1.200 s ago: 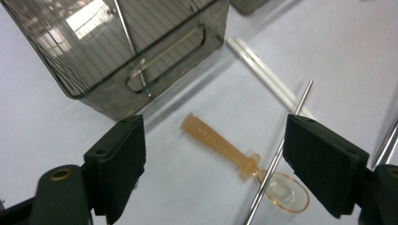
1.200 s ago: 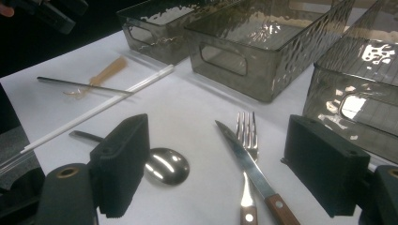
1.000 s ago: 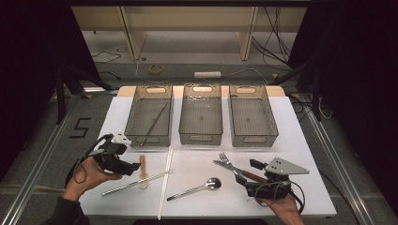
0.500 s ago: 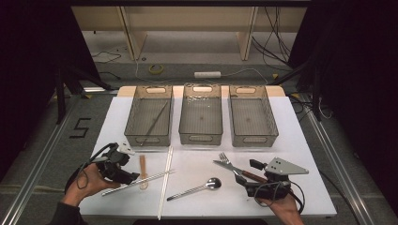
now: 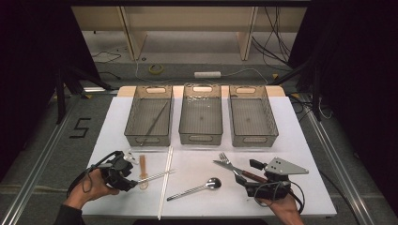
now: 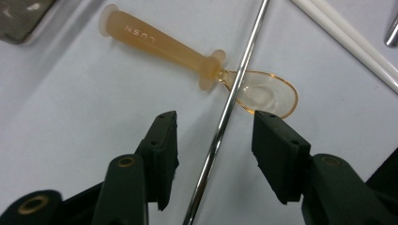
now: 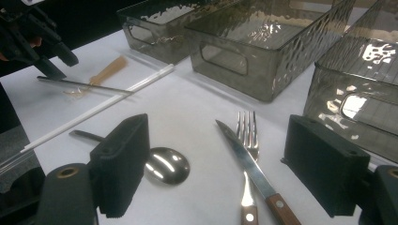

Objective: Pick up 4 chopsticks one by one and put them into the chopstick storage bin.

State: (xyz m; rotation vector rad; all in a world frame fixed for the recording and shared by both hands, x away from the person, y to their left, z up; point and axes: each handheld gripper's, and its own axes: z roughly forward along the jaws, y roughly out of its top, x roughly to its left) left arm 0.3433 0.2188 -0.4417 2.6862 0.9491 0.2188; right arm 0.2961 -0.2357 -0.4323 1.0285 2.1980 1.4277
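Metal chopstick (image 6: 220,136) lies on surface (image 5: 300,140), crossing amber spoon (image 6: 197,61), between left claw (image 6: 213,150) jaws just closing, untouched. One chopstick already binned; rest unsorted. Right claw (image 7: 234,164) open, empty.

My left hand-held gripper (image 5: 133,174) sits low on the white bench (image 5: 300,140), at the near left, its jaws having just been closing around the end of a metal chopstick (image 5: 155,176) that lies between them. That chopstick crosses the bowl of an amber plastic spoon (image 5: 142,169). Just right of the spoon lies a pair of white chopsticks (image 5: 165,180), and further right a steel spoon (image 5: 197,188), then a fork (image 5: 230,162) and a wooden-handled knife (image 5: 237,170). My right hand-held gripper (image 5: 251,176) rests beside the knife. Three grey bins (image 5: 202,138) line the far side.
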